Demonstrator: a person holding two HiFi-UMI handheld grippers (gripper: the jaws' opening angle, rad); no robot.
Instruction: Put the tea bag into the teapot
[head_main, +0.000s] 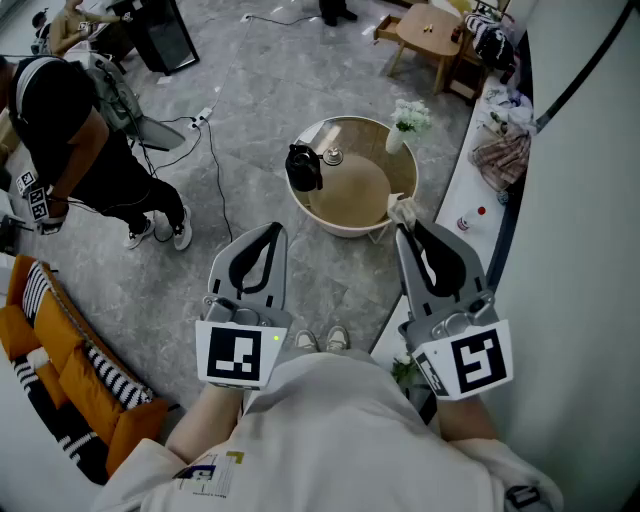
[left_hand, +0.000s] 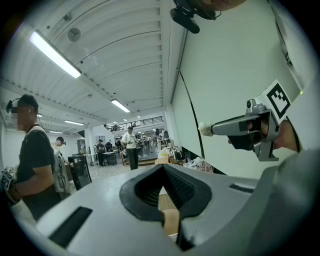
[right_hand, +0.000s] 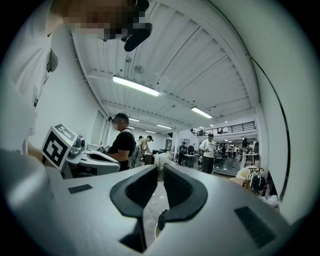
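Right gripper (head_main: 401, 224) pinching the white tea bag (head_main: 403, 209) at its tips, seen over the round desk's (head_main: 340, 228) near rim, left gripper (head_main: 273, 230) pressed together, empty, black teapot (head_main: 303, 168) on the desk's left side.

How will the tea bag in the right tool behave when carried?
The tea bag looks small and crumpled at the tips of the right tool, so probably light and floppy. Pinched only there, it may slip out.
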